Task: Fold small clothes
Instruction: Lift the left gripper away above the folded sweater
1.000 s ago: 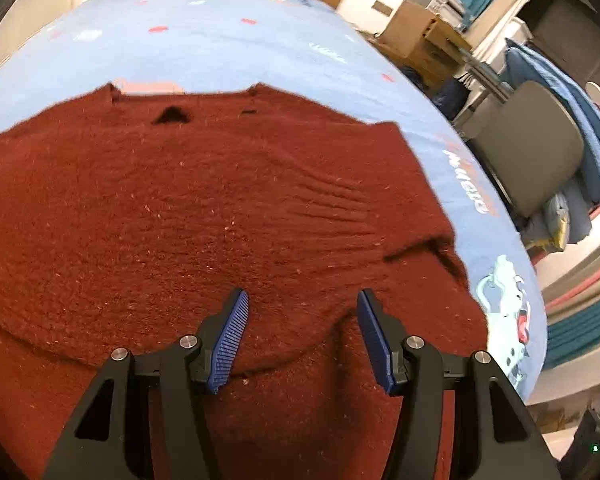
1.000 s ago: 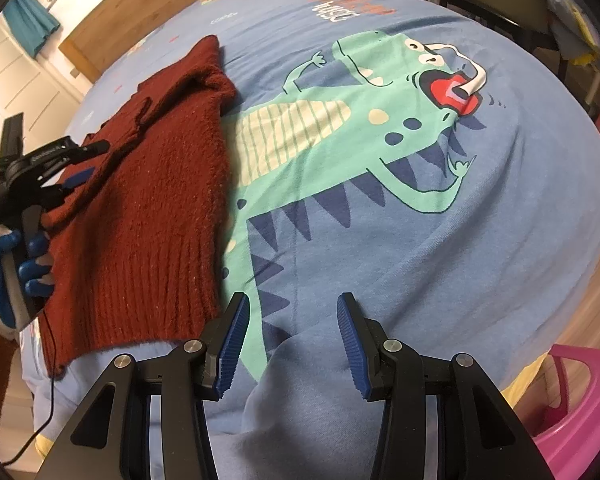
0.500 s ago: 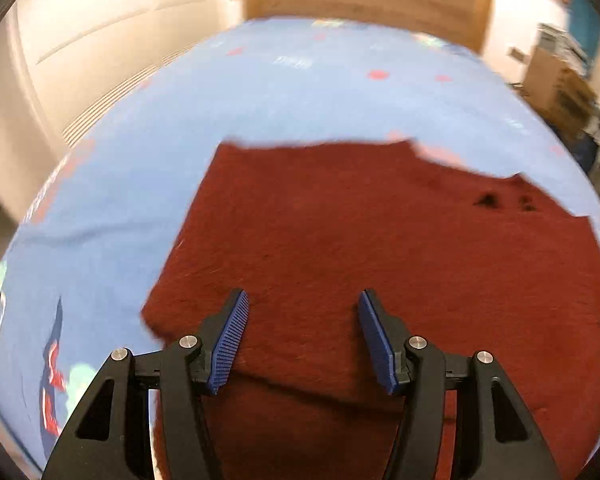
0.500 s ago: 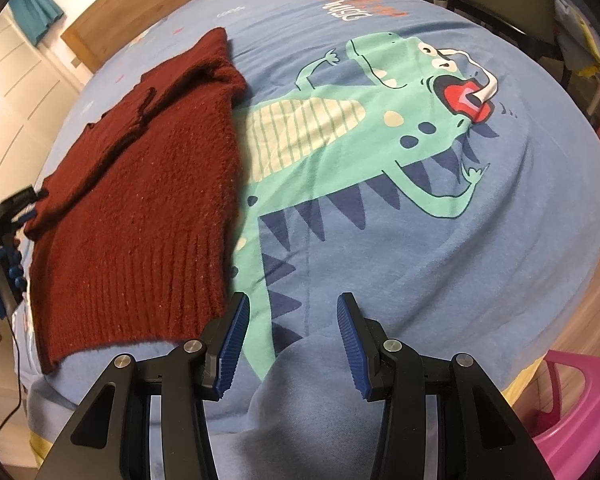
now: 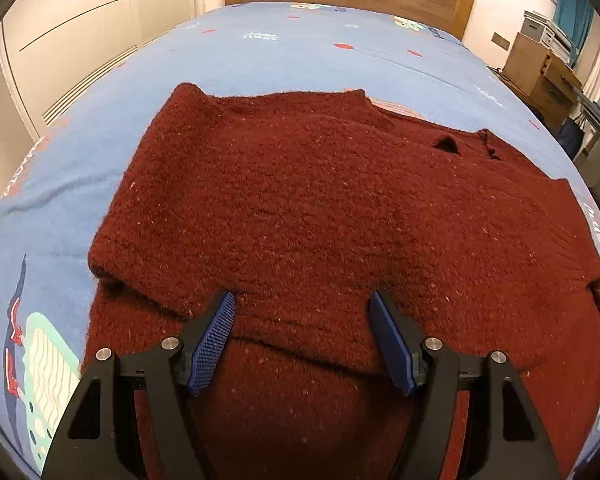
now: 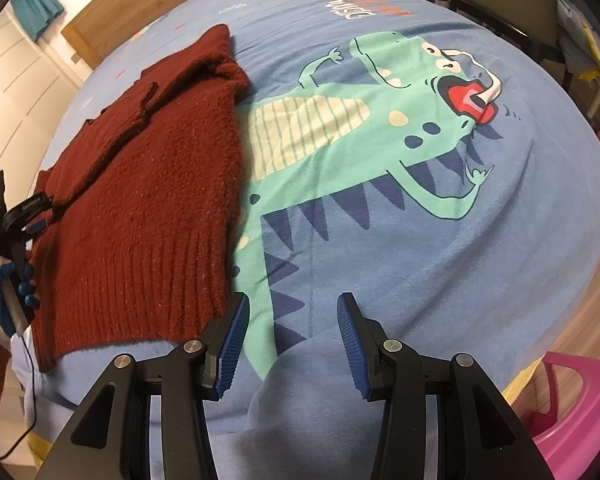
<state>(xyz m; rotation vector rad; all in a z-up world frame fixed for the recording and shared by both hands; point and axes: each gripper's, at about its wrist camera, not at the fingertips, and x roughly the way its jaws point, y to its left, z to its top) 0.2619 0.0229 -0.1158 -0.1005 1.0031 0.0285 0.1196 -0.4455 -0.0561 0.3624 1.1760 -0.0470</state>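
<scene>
The dark red knitted sweater [image 5: 320,208] lies flat on the blue dinosaur-print bed cover [image 5: 308,52]. In the right wrist view the sweater [image 6: 140,200] occupies the left half of the frame, its long axis running diagonally from the ribbed hem at lower left to the neck end at upper centre, pointing toward the wooden headboard [image 6: 148,4]. In the left wrist view the garment fills the centre of the frame, with the neck opening at upper right and a folded layer edge crossing the lower centre.

The left gripper [image 5: 304,340] hangs over that folded edge; its jaws have just been opening, stand wide apart and hold nothing. The right gripper [image 6: 292,332] sits at lower centre over the bed cover, just beside the hem corner; its jaws are moderately spread and empty
</scene>
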